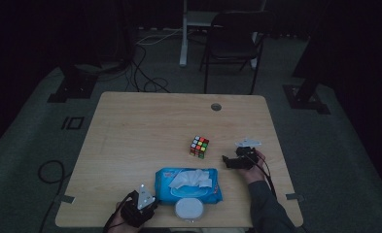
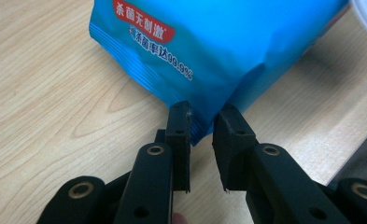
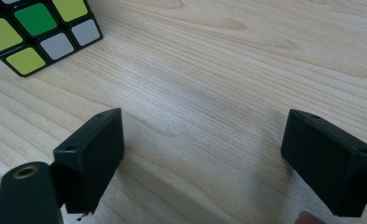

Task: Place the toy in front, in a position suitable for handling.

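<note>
A blue pack of wet wipes (image 1: 188,184) lies near the table's front edge, with a white tissue pulled up from its top. My left gripper (image 1: 152,204) is at the pack's left front corner. In the left gripper view the jaws (image 2: 202,122) stand a narrow gap apart, and the corner of the pack (image 2: 209,51) reaches just between them without being pinched. A scrambled colour cube (image 1: 199,146) stands right of centre. My right gripper (image 1: 226,161) sits to its right, low over the wood, wide open (image 3: 204,135) and empty. The cube (image 3: 36,32) is ahead and to the left in that view.
A white round lid (image 1: 188,209) lies in front of the pack, at the table's front edge. The light wooden table (image 1: 145,126) has a cable hole (image 1: 216,107) at the back. A dark chair (image 1: 234,41) and floor cables (image 1: 145,73) lie beyond.
</note>
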Available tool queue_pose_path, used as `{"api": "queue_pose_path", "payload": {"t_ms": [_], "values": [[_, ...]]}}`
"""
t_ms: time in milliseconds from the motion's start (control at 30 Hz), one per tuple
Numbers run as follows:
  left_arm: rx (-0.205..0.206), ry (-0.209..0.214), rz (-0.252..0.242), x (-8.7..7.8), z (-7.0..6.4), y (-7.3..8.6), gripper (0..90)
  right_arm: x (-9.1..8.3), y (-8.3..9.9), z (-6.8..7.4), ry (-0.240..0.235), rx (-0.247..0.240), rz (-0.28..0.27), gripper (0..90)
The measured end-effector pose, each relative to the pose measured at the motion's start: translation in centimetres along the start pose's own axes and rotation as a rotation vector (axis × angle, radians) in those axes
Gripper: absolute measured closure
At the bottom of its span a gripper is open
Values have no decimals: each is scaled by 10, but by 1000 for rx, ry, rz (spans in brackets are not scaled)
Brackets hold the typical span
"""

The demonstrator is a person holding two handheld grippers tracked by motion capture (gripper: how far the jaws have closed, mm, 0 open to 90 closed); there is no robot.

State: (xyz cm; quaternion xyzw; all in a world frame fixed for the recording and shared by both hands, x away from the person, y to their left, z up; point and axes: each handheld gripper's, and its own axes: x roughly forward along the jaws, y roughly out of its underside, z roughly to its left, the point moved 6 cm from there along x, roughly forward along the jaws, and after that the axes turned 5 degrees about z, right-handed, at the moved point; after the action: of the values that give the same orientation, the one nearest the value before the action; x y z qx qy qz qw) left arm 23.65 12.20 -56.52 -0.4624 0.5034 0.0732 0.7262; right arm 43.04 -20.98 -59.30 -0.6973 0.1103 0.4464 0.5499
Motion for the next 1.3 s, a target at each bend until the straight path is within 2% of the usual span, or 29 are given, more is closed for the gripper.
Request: {"api": "queue_pose_path", "payload": {"t_ms": [67, 167, 267, 333, 367, 467, 567, 700, 967, 1033, 1300], "values": [[8, -17, -2, 2, 0, -1, 774, 0, 0, 0, 0, 0, 0, 131], [-4, -18, -12, 3, 0, -2, 763, 0, 0, 0, 0, 0, 0, 131], [5, -29, -19, 3, -1, -2, 751, 0, 0, 0, 0, 0, 0, 131], [-1, -31, -33, 3, 0, -3, 757, 0, 0, 0, 0, 0, 0, 131], [2, -35, -39, 3, 0, -3, 793, 0, 0, 0, 0, 0, 0, 131], [-27, -41, -63, 5, 4, -5, 872, 0, 0, 0, 0, 0, 0, 131], [-68, -10, -76, 6, 10, -6, 890, 0, 0, 0, 0, 0, 0, 131], [-72, -14, -75, 7, 15, -7, 897, 0, 0, 0, 0, 0, 0, 131], [-104, -37, -63, 8, 37, -10, 900, 0, 0, 0, 0, 0, 1, 131], [-119, -41, -58, 10, 47, -12, 899, 0, 0, 0, 0, -1, 0, 131], [-140, -51, -53, 14, 72, -16, 898, 0, 0, 0, 0, 0, 0, 131]]}}
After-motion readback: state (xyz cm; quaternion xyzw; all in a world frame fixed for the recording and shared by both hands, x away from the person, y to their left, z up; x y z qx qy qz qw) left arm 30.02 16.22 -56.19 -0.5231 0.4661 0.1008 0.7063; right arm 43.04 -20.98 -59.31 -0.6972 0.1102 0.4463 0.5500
